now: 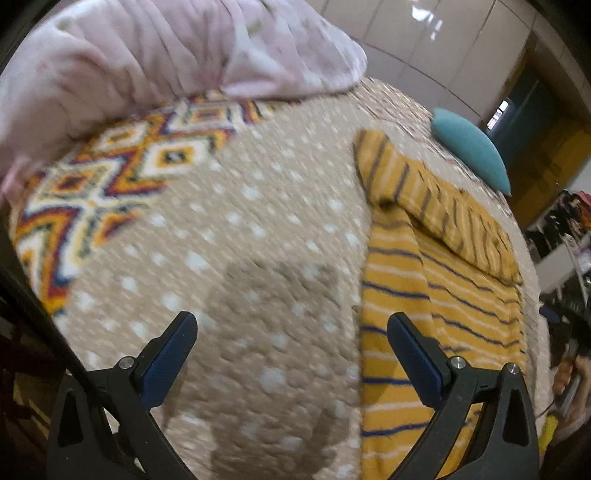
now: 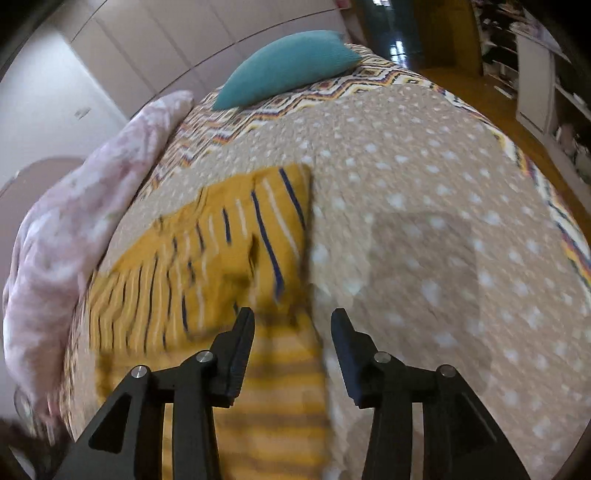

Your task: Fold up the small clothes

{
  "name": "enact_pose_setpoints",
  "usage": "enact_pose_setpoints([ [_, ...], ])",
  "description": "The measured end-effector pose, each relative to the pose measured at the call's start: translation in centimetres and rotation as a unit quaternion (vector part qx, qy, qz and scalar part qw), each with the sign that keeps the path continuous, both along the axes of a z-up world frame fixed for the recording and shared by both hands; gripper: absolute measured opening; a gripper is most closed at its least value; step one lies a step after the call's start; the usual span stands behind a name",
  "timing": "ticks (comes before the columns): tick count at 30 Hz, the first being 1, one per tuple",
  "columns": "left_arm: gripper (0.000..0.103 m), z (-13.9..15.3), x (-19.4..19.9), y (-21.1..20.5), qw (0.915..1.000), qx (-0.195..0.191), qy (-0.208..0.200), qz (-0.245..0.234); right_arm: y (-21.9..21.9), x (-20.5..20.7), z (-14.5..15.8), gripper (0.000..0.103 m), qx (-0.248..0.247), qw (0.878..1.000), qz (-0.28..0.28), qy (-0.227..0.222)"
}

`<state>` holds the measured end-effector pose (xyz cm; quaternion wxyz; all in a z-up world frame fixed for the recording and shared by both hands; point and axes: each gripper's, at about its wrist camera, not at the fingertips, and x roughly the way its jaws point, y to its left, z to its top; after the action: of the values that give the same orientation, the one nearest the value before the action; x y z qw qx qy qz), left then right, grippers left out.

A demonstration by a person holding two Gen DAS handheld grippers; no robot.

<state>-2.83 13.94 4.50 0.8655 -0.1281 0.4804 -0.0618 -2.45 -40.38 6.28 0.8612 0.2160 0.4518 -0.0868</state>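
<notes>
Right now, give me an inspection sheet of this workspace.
Surface: bed with beige dotted bedspread, patterned border.
Job's things: yellow striped garment lying partly folded on the bedspread.
Clutter: pink blanket bunched at one edge; teal cushion at the far end.
Tongs: left tongs open, empty, above the garment's edge; right tongs open, empty, above the garment's edge.
Cables: nothing seen.
Surroundings: pale wardrobe doors, shelving, wooden floor.

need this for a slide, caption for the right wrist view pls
Open right gripper above the edge of a partly folded mustard striped garment on a dotted beige bedspread.
</notes>
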Motion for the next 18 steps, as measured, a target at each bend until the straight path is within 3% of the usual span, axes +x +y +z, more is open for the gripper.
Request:
enact_pose_setpoints([
  [2,0.102,-0.5,-0.3,-0.6,0.9998,-0.009,0.004,-0.014,0.9,-2.8,0.8,0.052,-0.109,0.994,0.009,0.025],
  [4,0.102,-1.0,-0.4,-1.4,0.9996,-0.004,0.005,-0.027,2.1,-5.9,1.0,0.061,-0.241,0.968,0.012,0.064],
  [5,0.102,-1.3,-0.4,-1.8,0.9994,0.000,0.009,-0.034,2.5,-7.4,1.1,0.061,-0.269,0.960,0.013,0.072],
  [6,0.102,-1.8,-0.4,-2.4,0.9988,0.003,0.017,-0.045,2.7,-9.0,1.1,0.062,-0.267,0.961,0.019,0.072],
  [10,0.102,-2.3,-0.7,-4.7,0.9968,0.010,0.013,-0.079,3.1,-14.1,-0.6,0.064,-0.109,0.993,0.044,0.030],
  [14,0.100,-2.5,-1.2,-7.1,0.9916,-0.020,0.024,-0.126,3.6,-15.4,-3.6,0.064,0.022,0.999,0.044,-0.007],
  [17,0.078,-2.9,-1.9,-8.7,0.9892,0.002,0.033,-0.143,5.2,-15.3,-4.8,0.066,0.060,0.997,0.042,-0.027],
  [18,0.062,-2.9,-2.1,-9.2,0.9889,0.023,0.031,-0.143,5.7,-15.5,-4.8,0.066,0.067,0.996,0.045,-0.035],
])
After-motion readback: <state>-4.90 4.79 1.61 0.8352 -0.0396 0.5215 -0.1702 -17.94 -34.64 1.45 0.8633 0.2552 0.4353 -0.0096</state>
